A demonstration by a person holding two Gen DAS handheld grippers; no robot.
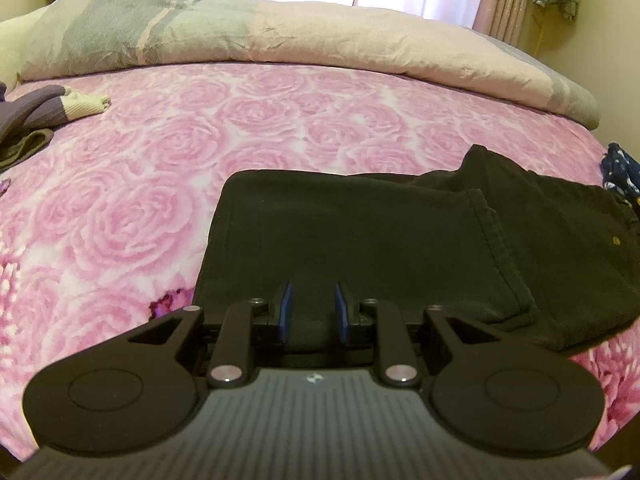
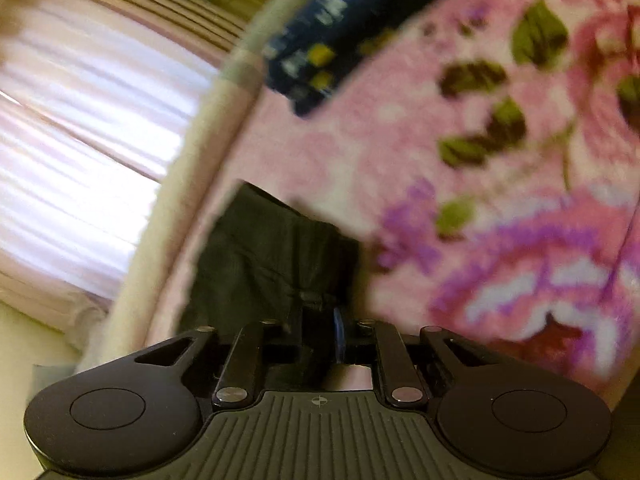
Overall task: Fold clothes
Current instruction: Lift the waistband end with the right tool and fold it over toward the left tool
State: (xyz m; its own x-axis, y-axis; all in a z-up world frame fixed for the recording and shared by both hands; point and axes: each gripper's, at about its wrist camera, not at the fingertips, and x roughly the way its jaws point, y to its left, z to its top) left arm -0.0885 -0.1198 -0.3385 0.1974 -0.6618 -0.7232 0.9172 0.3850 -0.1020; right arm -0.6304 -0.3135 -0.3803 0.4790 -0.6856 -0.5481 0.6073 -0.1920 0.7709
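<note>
Black trousers (image 1: 360, 232) lie folded on the pink rose bedspread (image 1: 160, 160), one hemmed leg laid across the top. My left gripper (image 1: 313, 304) hovers at their near edge. Its blue pads (image 1: 286, 304) stand a little apart with bare inner faces, so it is open. The right wrist view is blurred and tilted. There the right gripper (image 2: 320, 320) has a bunch of the black trousers (image 2: 260, 256) between its jaws. One blue pad (image 2: 339, 332) shows, and the other is hidden by the cloth.
A folded grey and cream quilt (image 1: 320, 40) runs along the far side of the bed. Purple, cream and olive clothes (image 1: 32, 116) lie at the left edge. A navy patterned garment (image 1: 620, 172) (image 2: 340, 28) sits at the right, near the bright curtains (image 2: 80, 120).
</note>
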